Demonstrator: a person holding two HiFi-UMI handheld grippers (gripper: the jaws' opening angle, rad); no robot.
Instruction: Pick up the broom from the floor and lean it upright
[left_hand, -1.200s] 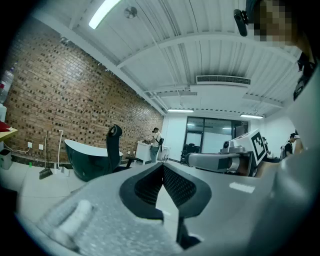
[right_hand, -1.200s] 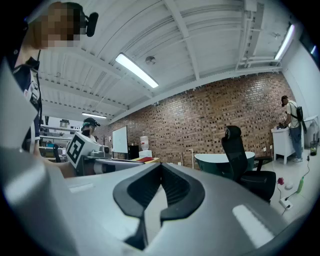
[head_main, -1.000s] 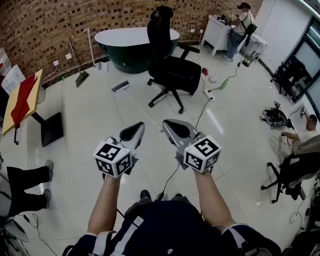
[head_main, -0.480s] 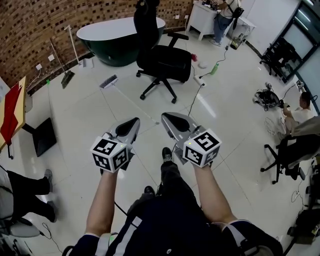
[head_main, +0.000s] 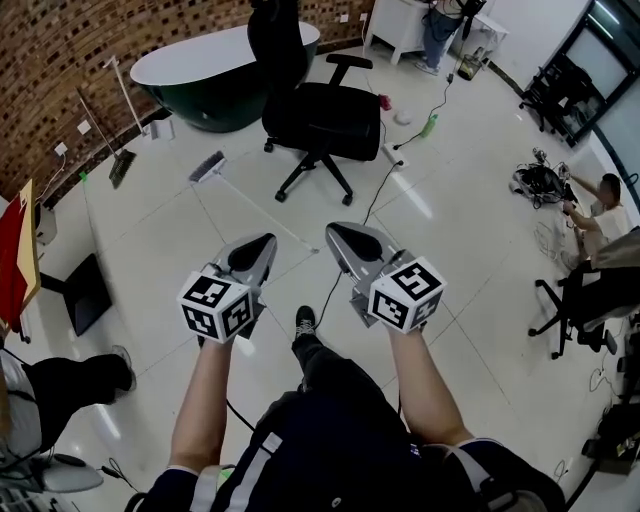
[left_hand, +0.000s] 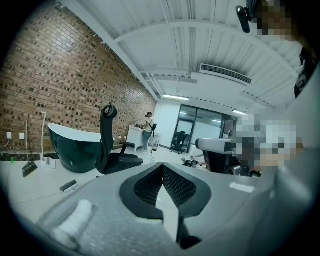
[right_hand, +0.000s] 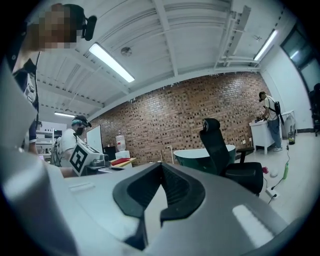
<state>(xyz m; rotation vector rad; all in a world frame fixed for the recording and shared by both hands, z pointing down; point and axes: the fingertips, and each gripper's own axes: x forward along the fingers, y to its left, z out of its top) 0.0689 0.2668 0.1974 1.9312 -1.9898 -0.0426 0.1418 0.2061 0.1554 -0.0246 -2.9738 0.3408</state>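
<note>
The broom lies flat on the white tile floor ahead of me, its brush head (head_main: 208, 166) toward the far left and its thin pale handle (head_main: 265, 218) running toward me. In the left gripper view the brush head (left_hand: 68, 186) shows low on the left. My left gripper (head_main: 264, 244) hovers above the handle's near end, jaws shut and empty. My right gripper (head_main: 336, 233) is held beside it to the right, also shut with nothing in it. Both are well above the floor and touch nothing.
A black office chair (head_main: 320, 115) stands just beyond the broom, with a dark green bathtub (head_main: 215, 70) behind it against the brick wall. Another broom-like tool (head_main: 115, 165) leans there. A cable (head_main: 375, 200) crosses the floor. People sit at the left (head_main: 60, 385) and right (head_main: 600, 200).
I have walked forward: the broom, chair and bathtub have come nearer and shifted left in the head view. Both grippers stay shut, side by side, a little lower.
</note>
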